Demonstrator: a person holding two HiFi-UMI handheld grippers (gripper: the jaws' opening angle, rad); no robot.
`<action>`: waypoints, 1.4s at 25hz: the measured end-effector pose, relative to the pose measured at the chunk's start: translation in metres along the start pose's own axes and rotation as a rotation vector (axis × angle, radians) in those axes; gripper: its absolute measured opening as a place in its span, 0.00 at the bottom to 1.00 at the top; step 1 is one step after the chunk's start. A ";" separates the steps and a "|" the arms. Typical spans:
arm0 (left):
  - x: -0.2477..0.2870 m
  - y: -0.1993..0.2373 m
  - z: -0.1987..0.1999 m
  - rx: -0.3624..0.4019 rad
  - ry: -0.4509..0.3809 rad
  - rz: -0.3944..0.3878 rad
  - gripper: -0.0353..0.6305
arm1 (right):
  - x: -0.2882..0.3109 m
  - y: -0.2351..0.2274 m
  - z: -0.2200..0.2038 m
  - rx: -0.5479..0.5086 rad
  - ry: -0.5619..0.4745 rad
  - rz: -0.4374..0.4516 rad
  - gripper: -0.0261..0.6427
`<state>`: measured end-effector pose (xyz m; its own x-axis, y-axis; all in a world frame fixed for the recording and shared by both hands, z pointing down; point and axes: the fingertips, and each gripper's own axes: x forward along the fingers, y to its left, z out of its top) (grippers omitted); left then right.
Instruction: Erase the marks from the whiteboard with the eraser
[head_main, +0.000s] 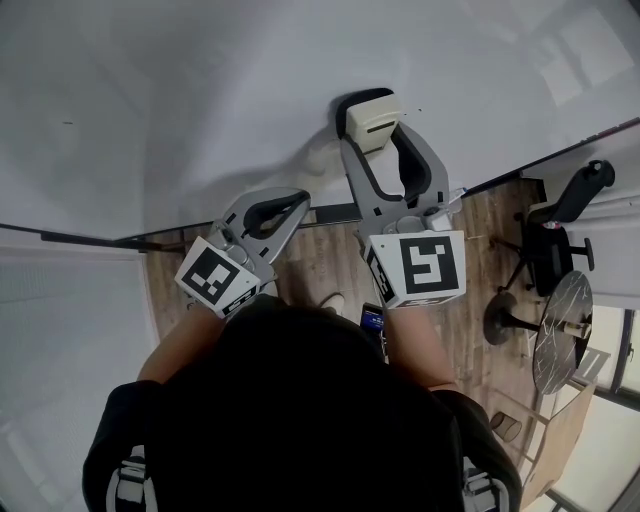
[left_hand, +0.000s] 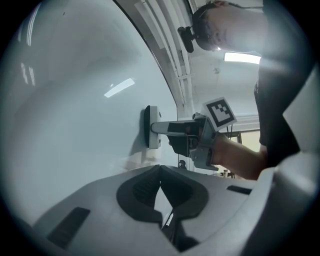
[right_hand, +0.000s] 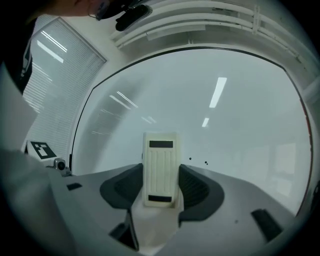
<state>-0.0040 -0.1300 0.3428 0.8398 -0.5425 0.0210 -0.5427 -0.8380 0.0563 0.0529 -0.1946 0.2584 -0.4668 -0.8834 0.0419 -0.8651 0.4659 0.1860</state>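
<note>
Right claw (right_hand: 161, 175) clamping eraser (right_hand: 160, 160) against whiteboard (right_hand: 230, 135), left claw (left_hand: 160, 170) closed

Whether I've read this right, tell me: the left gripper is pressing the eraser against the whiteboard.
One thing is wrong: it is the right gripper pressing the eraser against the whiteboard; the right gripper view shows it between those jaws.

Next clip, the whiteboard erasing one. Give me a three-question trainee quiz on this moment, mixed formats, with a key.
1. True or false: the left gripper holds the eraser.
2. The eraser is: A) against the whiteboard; B) held well clear of it; C) dropped.
3. Fill in: the left gripper's jaws are ____, with nothing between them.
Key: 1 false, the right gripper holds it; 2 A; 3 shut.
</note>
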 end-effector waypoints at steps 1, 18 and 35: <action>-0.001 0.001 -0.003 -0.001 0.000 0.001 0.06 | 0.000 0.000 -0.002 0.007 -0.003 -0.004 0.38; 0.010 0.003 -0.007 -0.008 0.021 -0.012 0.06 | -0.024 -0.107 -0.030 0.088 0.039 -0.240 0.38; 0.016 0.000 0.003 0.017 -0.003 -0.045 0.06 | -0.047 -0.086 -0.030 0.083 0.039 -0.193 0.38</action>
<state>0.0094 -0.1394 0.3398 0.8633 -0.5045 0.0155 -0.5047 -0.8624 0.0405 0.1545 -0.1950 0.2696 -0.2845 -0.9573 0.0517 -0.9507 0.2887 0.1130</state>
